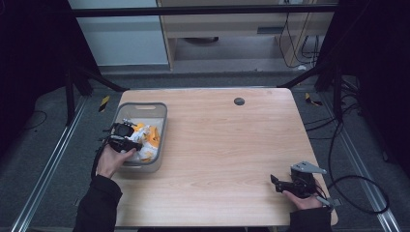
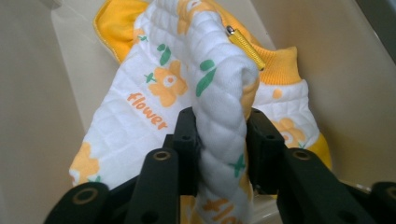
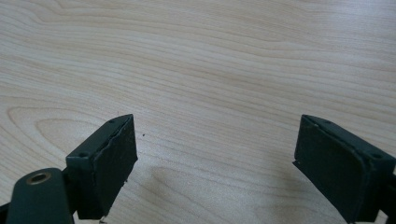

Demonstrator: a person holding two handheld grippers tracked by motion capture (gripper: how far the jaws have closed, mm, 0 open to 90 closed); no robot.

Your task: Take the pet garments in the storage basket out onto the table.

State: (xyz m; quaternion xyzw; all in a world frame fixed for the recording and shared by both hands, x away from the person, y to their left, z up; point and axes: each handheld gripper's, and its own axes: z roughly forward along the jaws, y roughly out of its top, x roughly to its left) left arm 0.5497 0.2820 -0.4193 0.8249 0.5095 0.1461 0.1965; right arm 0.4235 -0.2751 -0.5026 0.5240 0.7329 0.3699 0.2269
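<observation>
High view: grey plastic bin (image 1: pixel 126 112) at left edge of wooden tabletop (image 1: pixel 222 145); left gripper (image 1: pixel 126 137) reaches into it over white-and-orange garment (image 1: pixel 146 140); right gripper (image 1: pixel 276 182) rests low near right front corner

Left gripper view: jaws clamped on thick quilted fold of garment (image 2: pixel 219 116), flower print, yellow ribbed trim, zip pull; soft bulky fold could slip out on lifting

Right gripper view: jaws spread wide, empty, over smooth woodgrain

Wooden table (image 1: pixel 227 145), small dark round disc (image 1: pixel 239 101) near far edge; grey carpet floor (image 1: pixel 48 130) around.
</observation>
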